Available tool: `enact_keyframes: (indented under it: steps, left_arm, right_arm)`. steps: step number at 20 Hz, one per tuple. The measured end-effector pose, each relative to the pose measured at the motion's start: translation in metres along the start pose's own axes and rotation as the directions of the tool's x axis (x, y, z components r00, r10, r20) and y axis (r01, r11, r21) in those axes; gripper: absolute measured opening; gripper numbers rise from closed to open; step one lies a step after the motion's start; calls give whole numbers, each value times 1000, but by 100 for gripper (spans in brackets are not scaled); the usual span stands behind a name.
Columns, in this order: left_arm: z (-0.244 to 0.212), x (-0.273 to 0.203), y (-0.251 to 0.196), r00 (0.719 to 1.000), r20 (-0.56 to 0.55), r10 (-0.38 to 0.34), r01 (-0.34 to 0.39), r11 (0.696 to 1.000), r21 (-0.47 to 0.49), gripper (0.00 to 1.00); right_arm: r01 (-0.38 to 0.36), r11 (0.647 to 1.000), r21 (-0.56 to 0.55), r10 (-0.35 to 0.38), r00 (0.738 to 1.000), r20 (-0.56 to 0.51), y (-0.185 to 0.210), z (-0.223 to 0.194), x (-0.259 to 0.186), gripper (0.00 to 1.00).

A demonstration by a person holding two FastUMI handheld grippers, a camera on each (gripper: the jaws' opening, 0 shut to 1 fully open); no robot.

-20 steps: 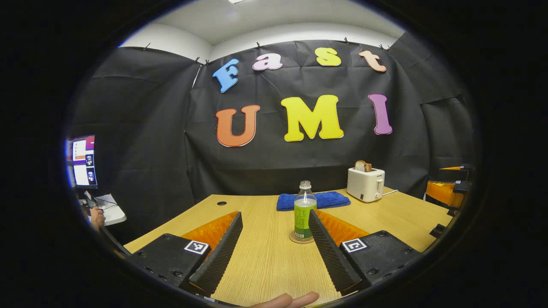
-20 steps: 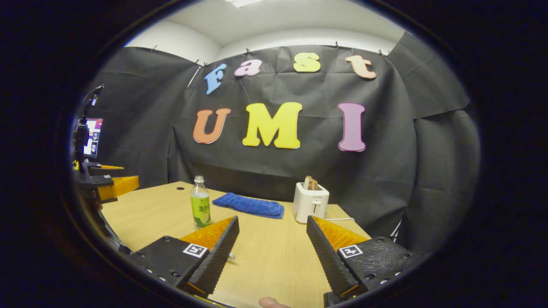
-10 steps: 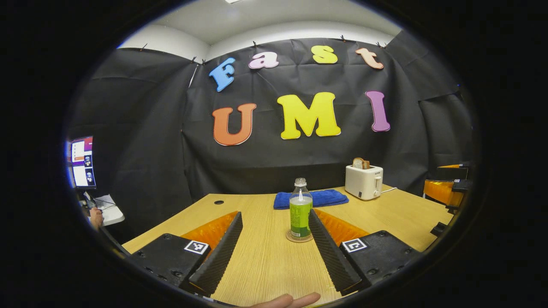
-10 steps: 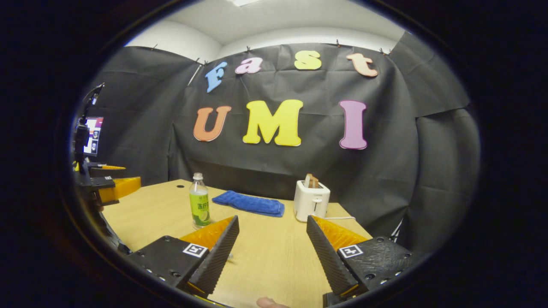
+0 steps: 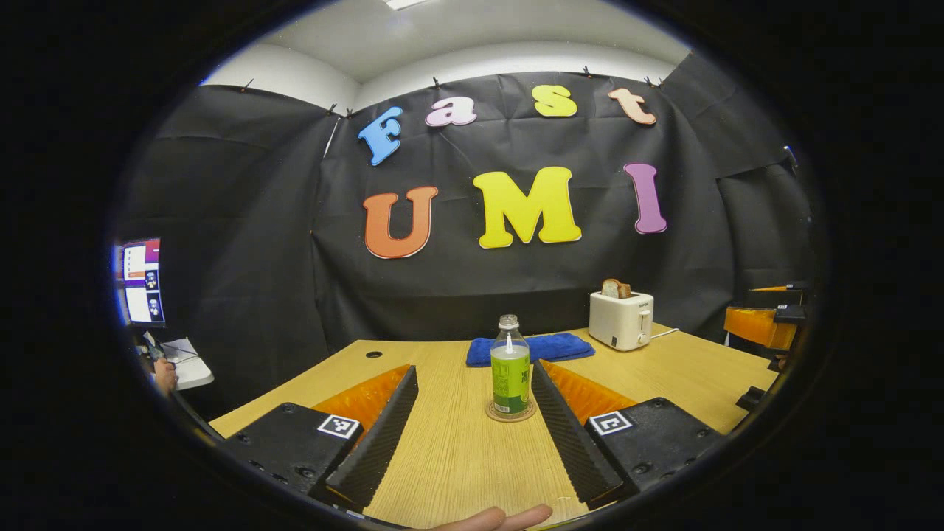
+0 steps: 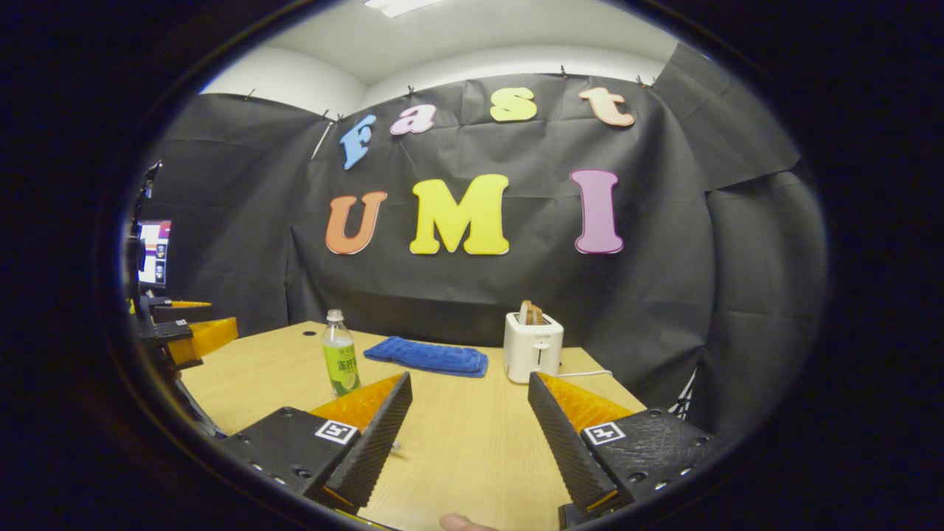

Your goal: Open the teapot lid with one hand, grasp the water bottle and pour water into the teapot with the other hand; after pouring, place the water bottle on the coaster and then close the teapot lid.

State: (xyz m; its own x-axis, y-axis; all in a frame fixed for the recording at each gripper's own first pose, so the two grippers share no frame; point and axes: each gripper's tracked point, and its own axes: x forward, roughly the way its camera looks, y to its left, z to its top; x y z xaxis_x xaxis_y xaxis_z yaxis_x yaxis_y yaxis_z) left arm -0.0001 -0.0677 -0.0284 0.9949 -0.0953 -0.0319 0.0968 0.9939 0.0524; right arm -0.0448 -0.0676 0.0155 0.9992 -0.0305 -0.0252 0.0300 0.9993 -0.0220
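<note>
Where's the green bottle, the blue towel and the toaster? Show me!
green bottle [image 5: 510, 380], left gripper view, on its green label.
blue towel [image 5: 549, 346], left gripper view, on its right half.
toaster [image 6: 532, 352], right gripper view, on its white front.

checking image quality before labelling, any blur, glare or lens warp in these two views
Left gripper view: sharp; water bottle and coaster crisp; the fisheye bows the table edges. Right gripper view: also sharp; toaster and blue towel clear; ceiling light bright at the top, no glare on the table; soft shadows; cloth wall curves at the edges.
</note>
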Motion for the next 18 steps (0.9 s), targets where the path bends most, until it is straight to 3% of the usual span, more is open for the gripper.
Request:
enact_keyframes:
  steps: [11,18]
  left_arm:
    - [2,-1,-15,999,9,47,-47,999,17,97]
    - [-3,15,-44,999,3,41,-41,999,18,97]
  right_arm:
    - [-56,998,2,56,998,38,-10,15,1,97]
    - [-80,996,39,80,997,1,-35,-6,15,95]
